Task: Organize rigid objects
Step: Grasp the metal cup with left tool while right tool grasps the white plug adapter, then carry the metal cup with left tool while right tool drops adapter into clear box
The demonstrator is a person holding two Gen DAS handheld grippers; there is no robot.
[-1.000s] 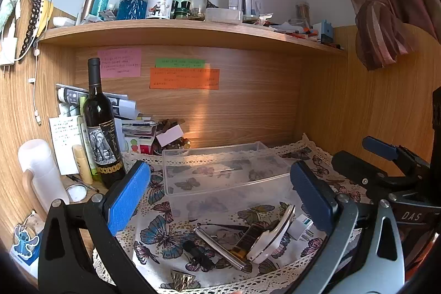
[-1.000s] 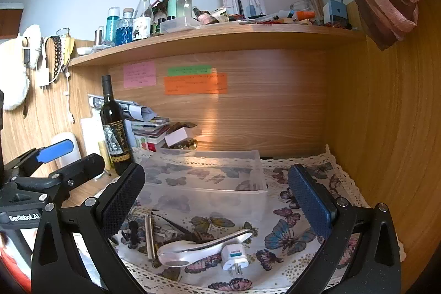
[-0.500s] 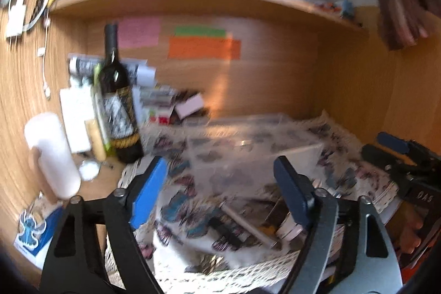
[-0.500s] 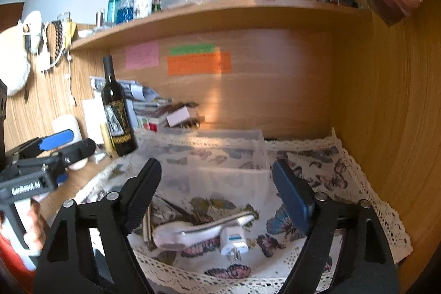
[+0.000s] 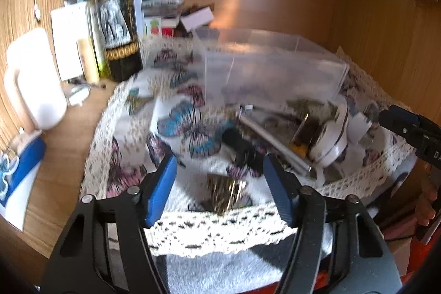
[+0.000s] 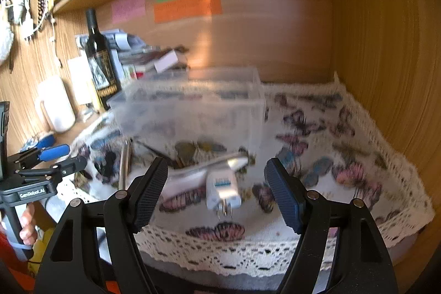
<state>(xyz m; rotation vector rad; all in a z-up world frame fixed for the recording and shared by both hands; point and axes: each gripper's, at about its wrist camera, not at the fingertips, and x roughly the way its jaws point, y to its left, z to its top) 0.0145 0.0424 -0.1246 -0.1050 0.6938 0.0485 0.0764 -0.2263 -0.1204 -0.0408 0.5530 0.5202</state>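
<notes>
Lying loose on the butterfly cloth (image 6: 344, 183) near the table's front edge are the rigid things to be sorted: a white plug adapter (image 6: 223, 188), a white long-handled utensil (image 6: 198, 175) just behind it, a metal rod (image 5: 275, 145), a gold crinkled piece (image 5: 227, 193), and some dark bits that are too blurred to name. The clear plastic box (image 6: 193, 104) stands just beyond them, apparently empty (a guess at where they belong). The right gripper (image 6: 217, 192) is spread wide with the adapter between its jaws, not touching. The left gripper (image 5: 220, 183) is likewise spread, holding nothing, over the gold piece. Both views are smeared by motion, so a rushed close could pinch lace or cloth with the item, nudge the adapter off the near edge, or knock the neighbouring utensil. Further left, the wine bottle (image 5: 118, 18) and white mug (image 5: 35, 81) stand within reach of a careless sweep.
</notes>
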